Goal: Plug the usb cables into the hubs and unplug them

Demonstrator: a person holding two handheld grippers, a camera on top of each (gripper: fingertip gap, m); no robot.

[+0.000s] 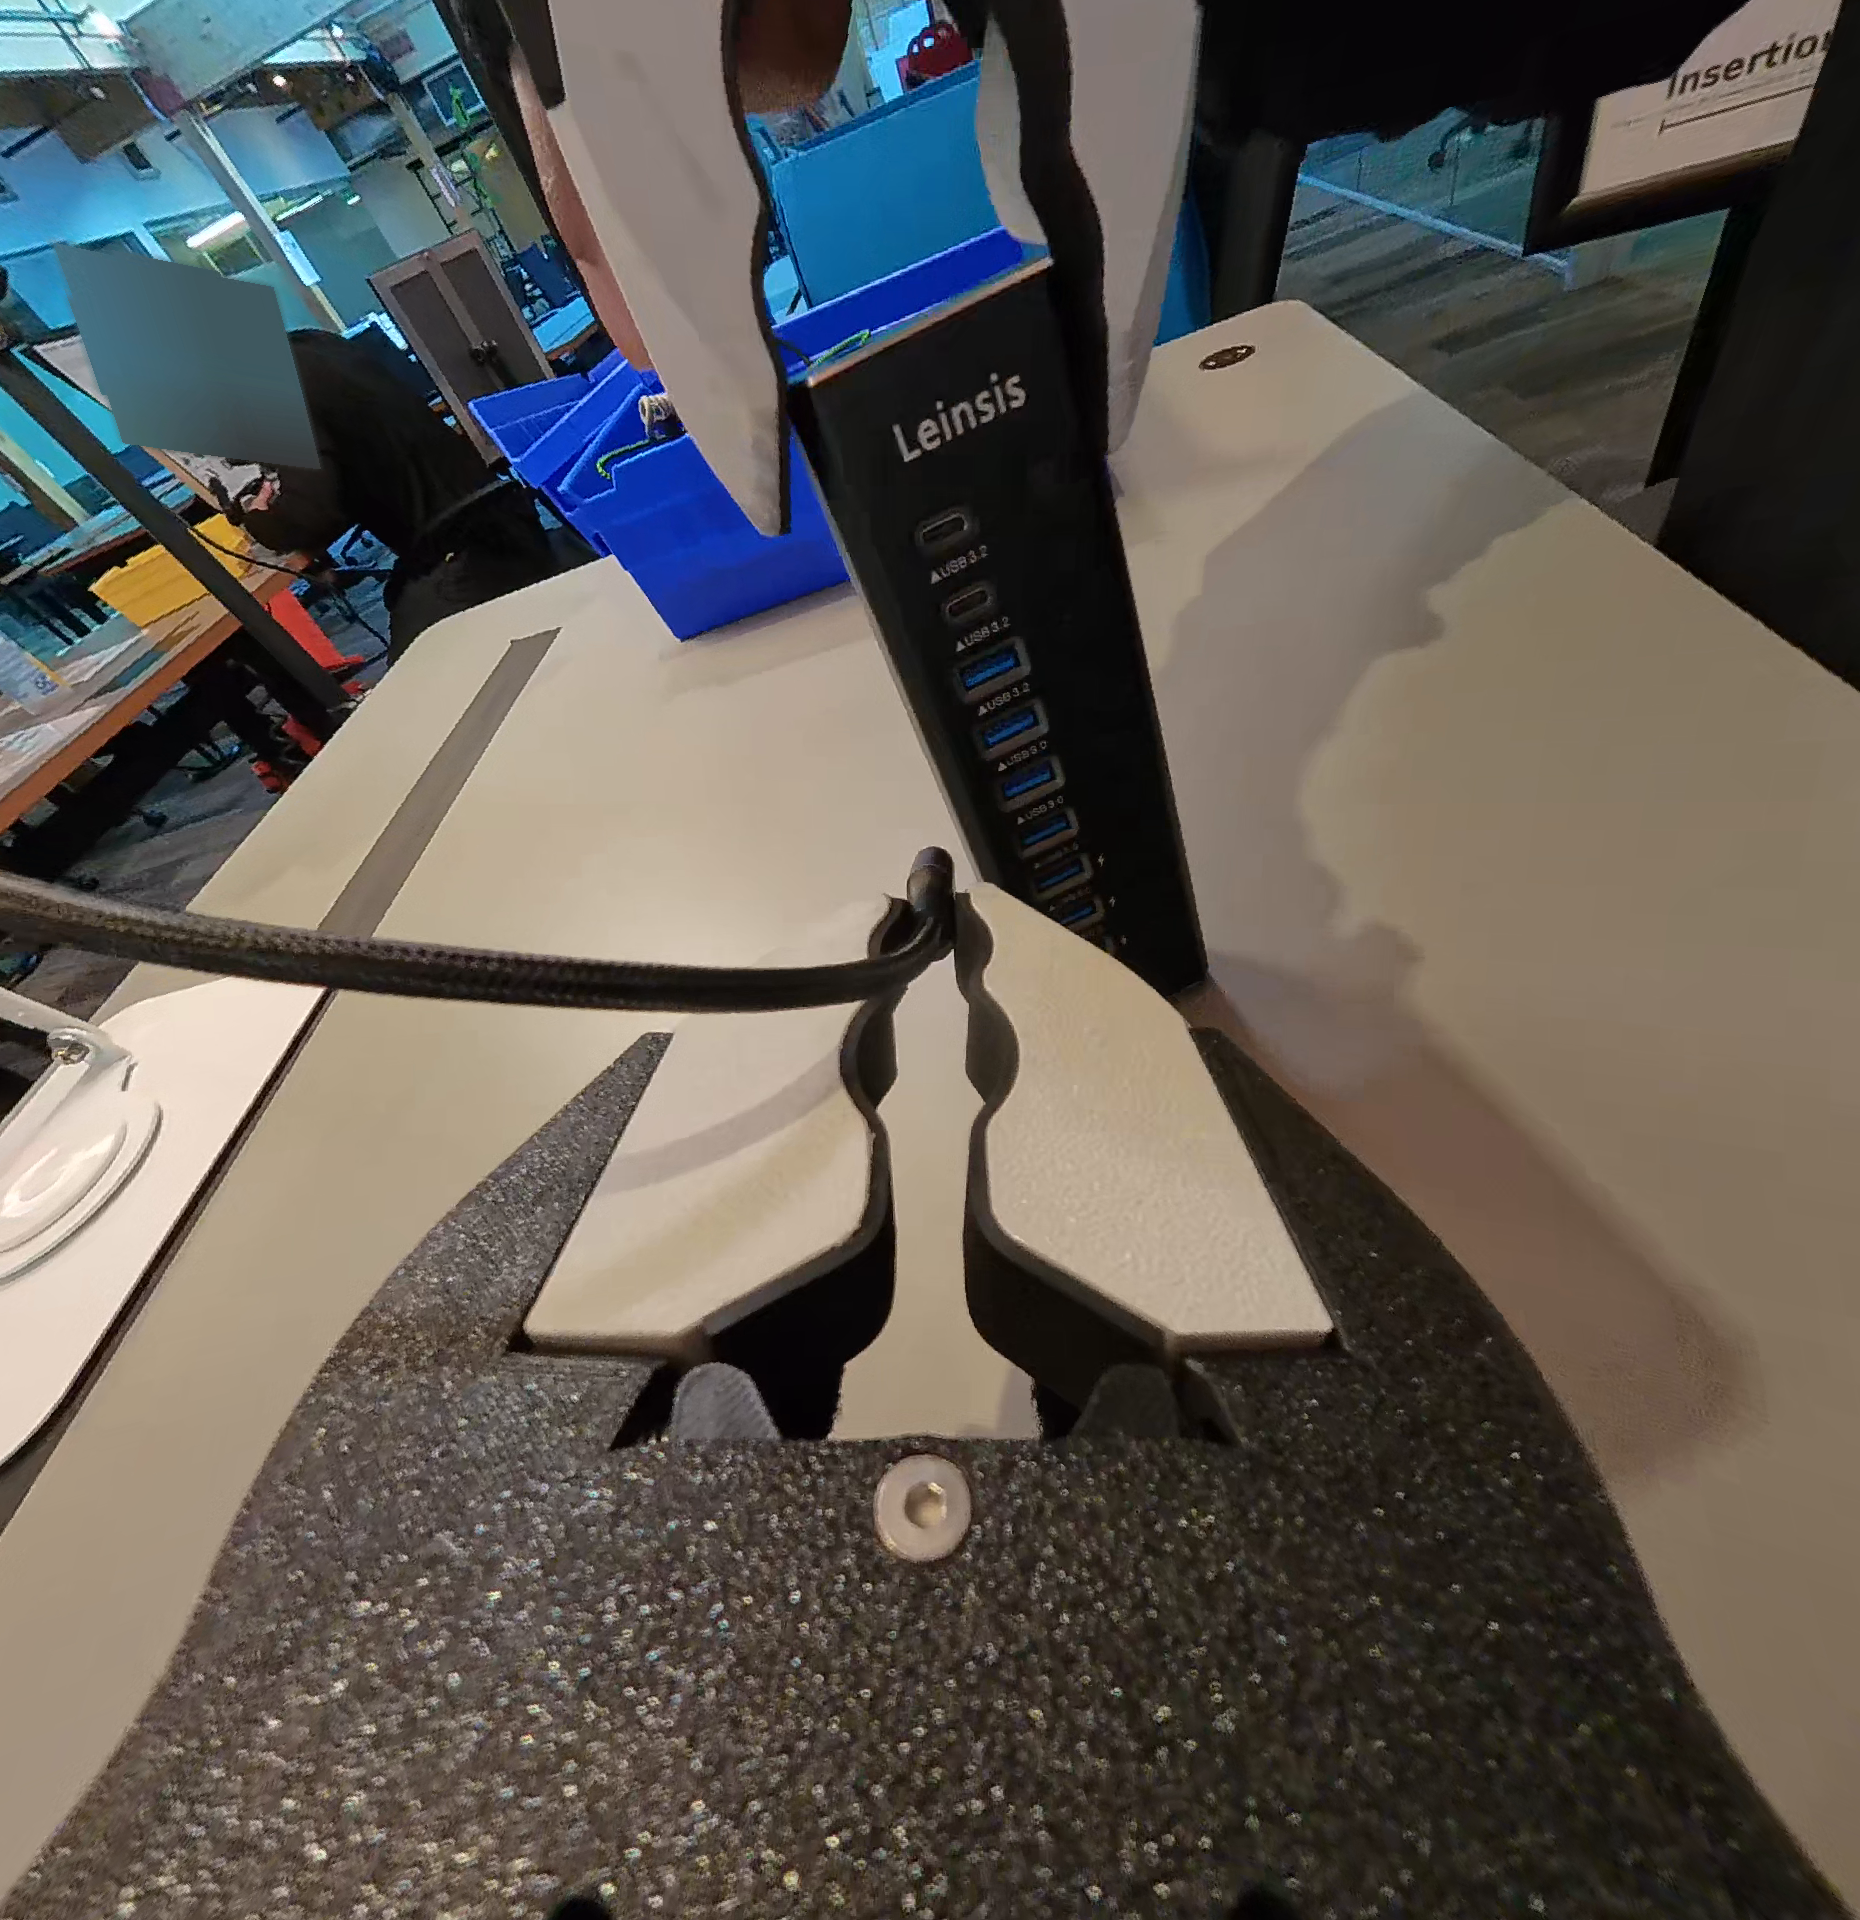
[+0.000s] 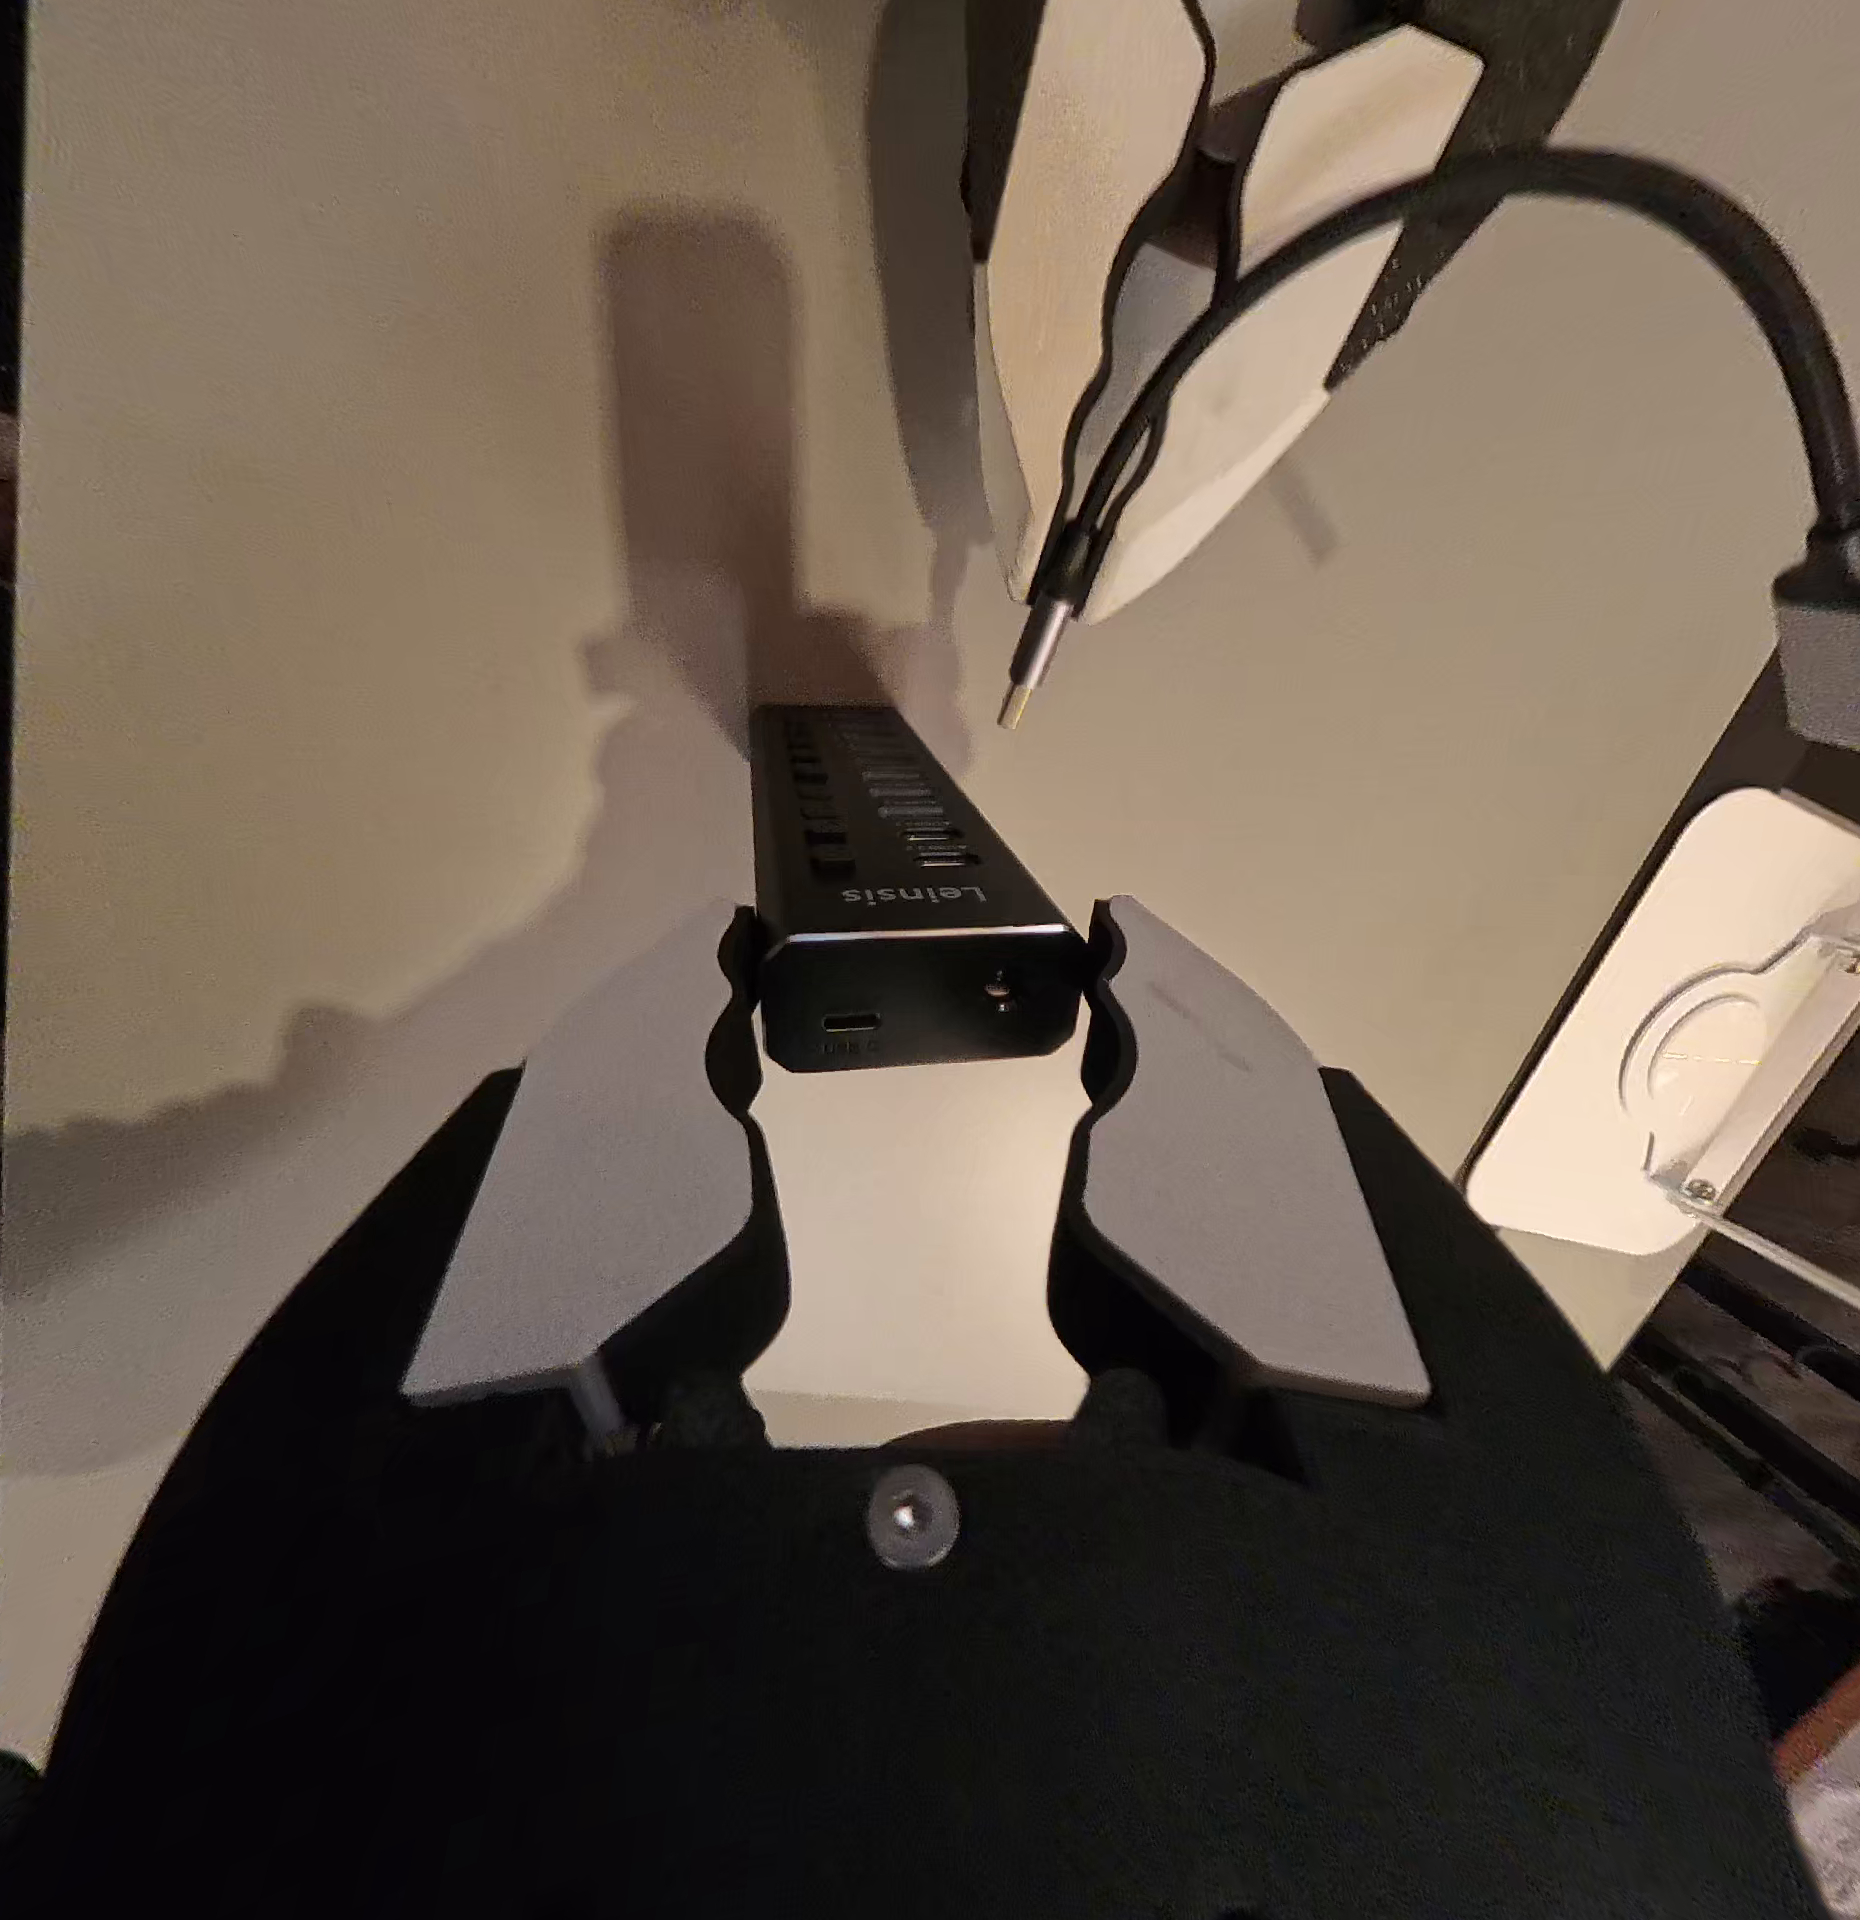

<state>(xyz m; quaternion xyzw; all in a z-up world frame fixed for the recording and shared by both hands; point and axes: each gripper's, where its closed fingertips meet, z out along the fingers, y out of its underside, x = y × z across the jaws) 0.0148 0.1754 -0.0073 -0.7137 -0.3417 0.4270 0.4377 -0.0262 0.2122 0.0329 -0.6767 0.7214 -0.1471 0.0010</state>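
Observation:
A long black USB hub (image 1: 1019, 665) stands on end on the white table (image 1: 1477, 883), its row of ports facing my left gripper. My right gripper (image 2: 915, 935) is shut on the hub's top end (image 2: 915, 997); it shows at the top of the left wrist view (image 1: 936, 447). My left gripper (image 1: 936, 920) is shut on a black braided USB cable (image 1: 438, 951), just behind its plug (image 1: 931, 868). In the right wrist view the left gripper (image 2: 1061, 592) holds the silver plug (image 2: 1035, 665) close to the hub's lower ports, apart from them.
Blue bins (image 1: 697, 520) stand at the table's far edge behind the hub. A white plate with a clear bracket (image 2: 1684, 1039) lies at the table's side. The cable's grey other end (image 2: 1840, 665) hangs near it. A person sits at benches beyond the table. Some 8 cm of space lies between my two pairs of fingers.

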